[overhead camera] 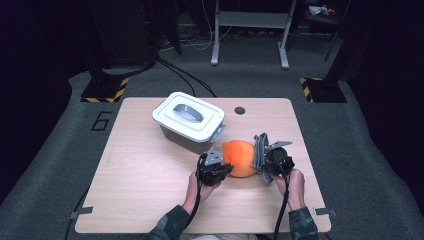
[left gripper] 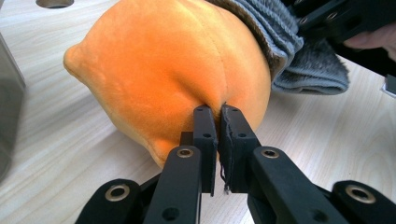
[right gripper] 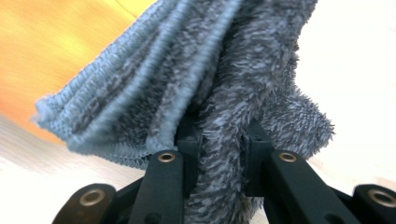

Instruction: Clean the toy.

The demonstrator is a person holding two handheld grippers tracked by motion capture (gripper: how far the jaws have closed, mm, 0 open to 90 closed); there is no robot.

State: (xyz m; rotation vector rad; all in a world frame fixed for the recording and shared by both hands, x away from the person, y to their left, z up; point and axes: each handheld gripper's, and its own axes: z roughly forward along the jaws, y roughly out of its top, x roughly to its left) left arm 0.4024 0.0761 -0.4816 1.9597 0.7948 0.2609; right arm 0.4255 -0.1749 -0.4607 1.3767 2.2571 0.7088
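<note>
Soft toy and cloth, each pinched in a tool.
The left tool [left gripper: 217,135] is clamped on a fold of the orange plush toy [left gripper: 173,65], the right tool [right gripper: 219,154] on the grey fleecy cloth [right gripper: 224,70]; both likely light, limp, best pinched by folds.

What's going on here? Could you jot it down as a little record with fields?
Surface: wooden table
Toy: orange plush, lying between the two grippers
Cloth: grey cloth, against the plush's right side
Left gripper: shut, pinching the plush's fabric
Right gripper: shut on the cloth
Box: lidded white box, beyond the plush
</note>
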